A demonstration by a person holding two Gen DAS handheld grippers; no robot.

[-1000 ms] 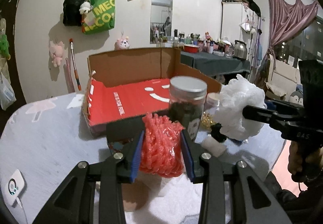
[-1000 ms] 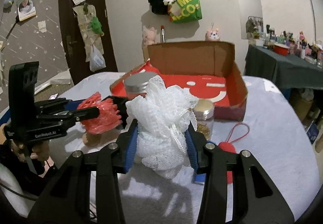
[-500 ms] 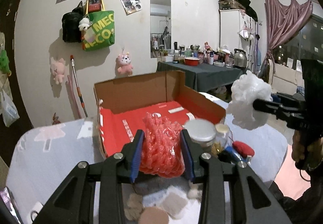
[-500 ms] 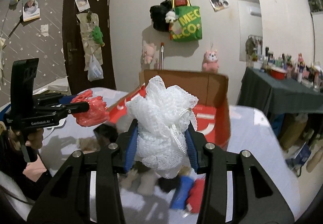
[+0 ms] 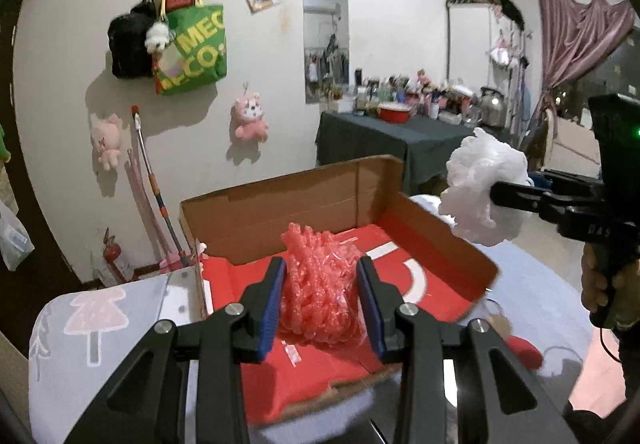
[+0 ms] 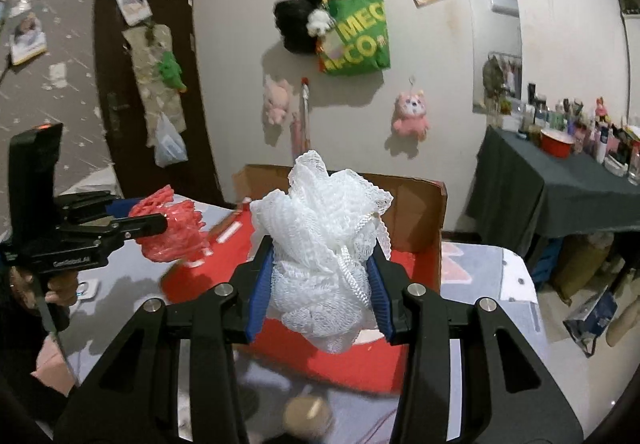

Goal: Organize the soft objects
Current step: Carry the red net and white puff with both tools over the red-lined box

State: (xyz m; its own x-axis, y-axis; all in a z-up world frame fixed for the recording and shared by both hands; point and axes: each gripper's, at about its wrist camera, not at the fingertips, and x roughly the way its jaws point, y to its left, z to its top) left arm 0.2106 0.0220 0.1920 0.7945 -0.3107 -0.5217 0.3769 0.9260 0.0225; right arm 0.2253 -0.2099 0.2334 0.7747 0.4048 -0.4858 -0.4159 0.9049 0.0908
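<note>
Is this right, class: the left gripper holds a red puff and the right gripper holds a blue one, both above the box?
Not quite: the right gripper holds a white puff, as the right wrist view shows. The left gripper does hold the red puff above the box.

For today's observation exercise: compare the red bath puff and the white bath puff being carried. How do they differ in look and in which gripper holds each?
Colour: the red bath puff is coral red, the white bath puff plain white.
Holder: the red one sits in the left gripper, the white one in the right gripper.
Texture: the red looks glossy and knobbly, the white lacy and netted.
Both are soft, squeezed between blue pads, held above the cardboard box.
</note>
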